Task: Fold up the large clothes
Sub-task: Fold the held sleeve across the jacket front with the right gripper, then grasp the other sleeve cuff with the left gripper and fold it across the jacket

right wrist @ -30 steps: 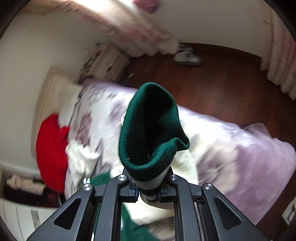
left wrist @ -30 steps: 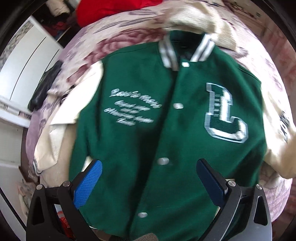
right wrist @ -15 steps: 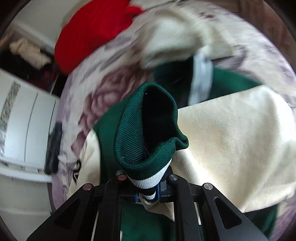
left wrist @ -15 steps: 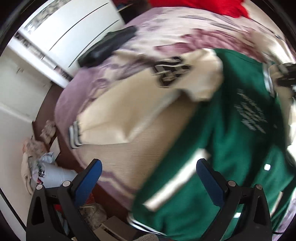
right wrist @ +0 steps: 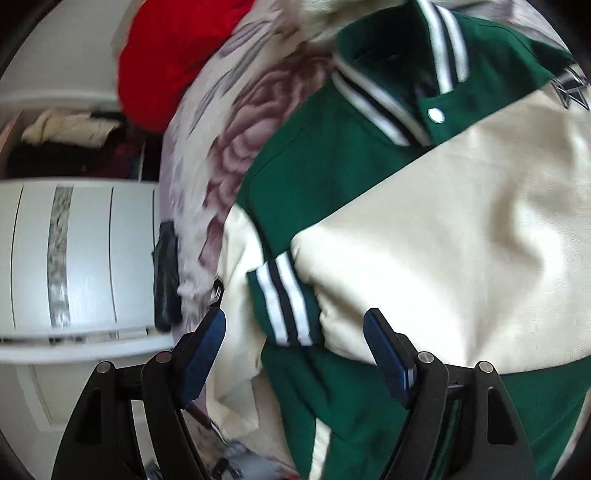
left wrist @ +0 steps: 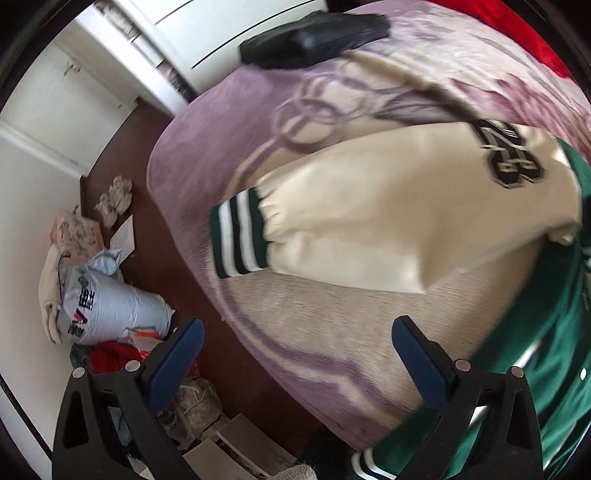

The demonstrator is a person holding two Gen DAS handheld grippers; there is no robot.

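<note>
A green varsity jacket (right wrist: pixel 325 158) with cream sleeves lies face up on the bed. In the right wrist view one cream sleeve (right wrist: pixel 443 240) lies folded across the chest, its striped green cuff (right wrist: pixel 284 302) just ahead of my open, empty right gripper (right wrist: pixel 295 339). In the left wrist view the other cream sleeve (left wrist: pixel 388 214) stretches out to the side on the blanket, its striped cuff (left wrist: pixel 236 236) near the bed edge. My left gripper (left wrist: pixel 295 354) is open and empty, hovering over the blanket short of that sleeve.
The bed has a purple floral blanket (left wrist: pixel 229 122). A black item (left wrist: pixel 314 33) lies near the bed's far edge by a white wardrobe (right wrist: pixel 74 251). A red garment (right wrist: pixel 177 55) lies at the head. Bags and clutter (left wrist: pixel 107 306) sit on the wooden floor beside the bed.
My right gripper has let go of the sleeve cuff, which now lies across the jacket's chest. My left gripper has swung from over the jacket front toward the outstretched left sleeve.
</note>
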